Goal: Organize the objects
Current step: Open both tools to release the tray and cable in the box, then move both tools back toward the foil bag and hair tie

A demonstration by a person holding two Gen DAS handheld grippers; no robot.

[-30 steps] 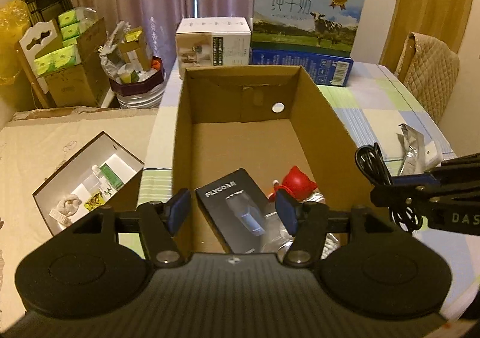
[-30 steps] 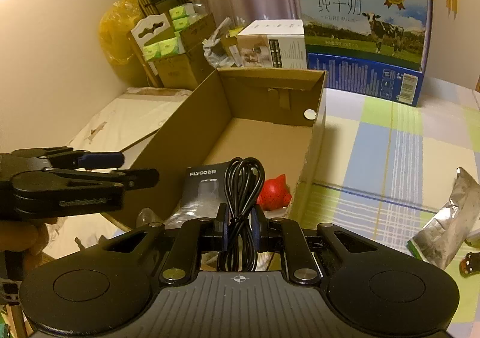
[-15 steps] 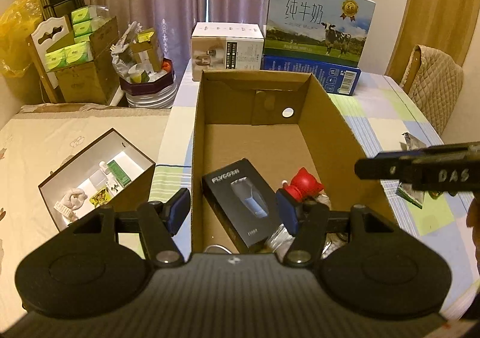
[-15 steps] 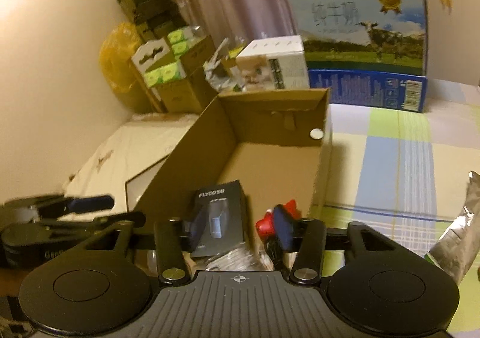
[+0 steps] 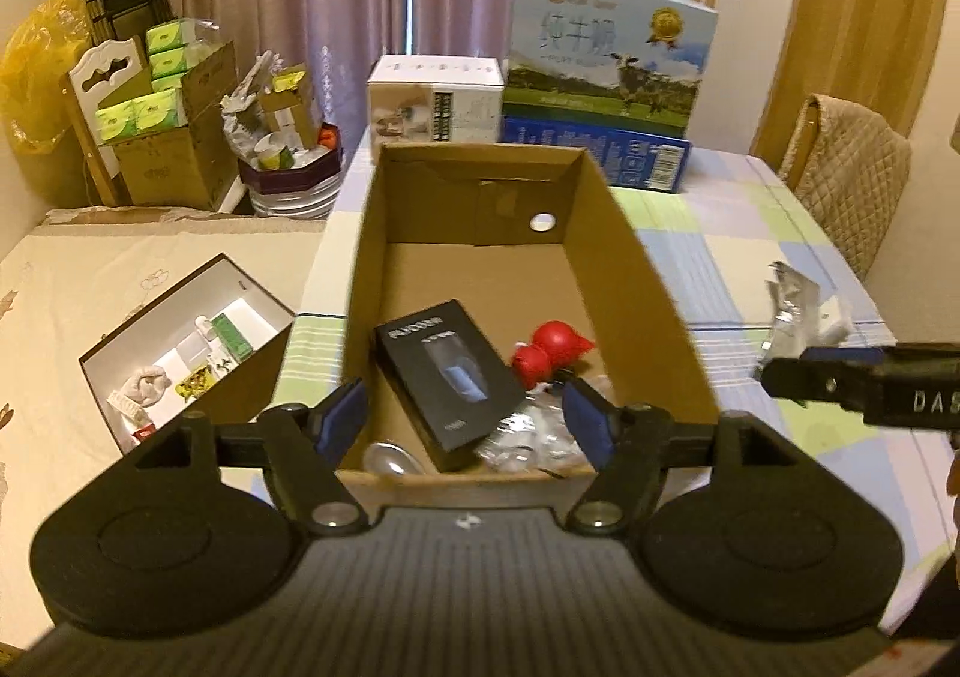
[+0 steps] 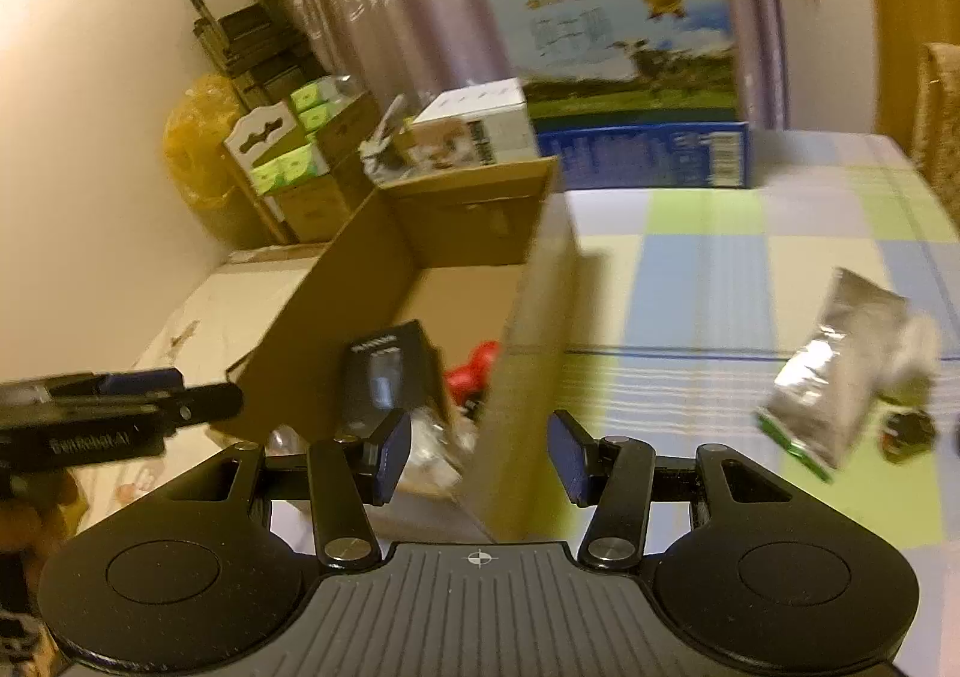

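An open cardboard box (image 5: 660, 317) stands on the checked tablecloth. Inside its near end lie a black razor package (image 5: 447, 377), a red toy (image 5: 552, 353) and crumpled clear plastic (image 5: 528, 443); the black cable is hidden. My left gripper (image 5: 468, 425) hovers over the box's near end. Its jaws are opening with nothing gripped. My right gripper (image 6: 480, 455) is open and empty, straddling the line of the box's right wall (image 6: 528, 353) in the picture. A silver pouch (image 6: 840, 371) lies on the cloth to its right. Each gripper shows in the other's view: the right one (image 5: 774, 377), the left one (image 6: 228, 401).
A milk carton case (image 5: 606, 53) and a white box (image 5: 435, 98) stand behind the cardboard box. A padded chair (image 5: 852, 179) is at the right. On the bed at the left lies a shallow open box (image 5: 180, 353). A small dark object (image 6: 906, 431) sits beside the pouch.
The right gripper opened and let go of the black cable over the box, then swung right toward the tablecloth. The left gripper drew back and its jaws widened.
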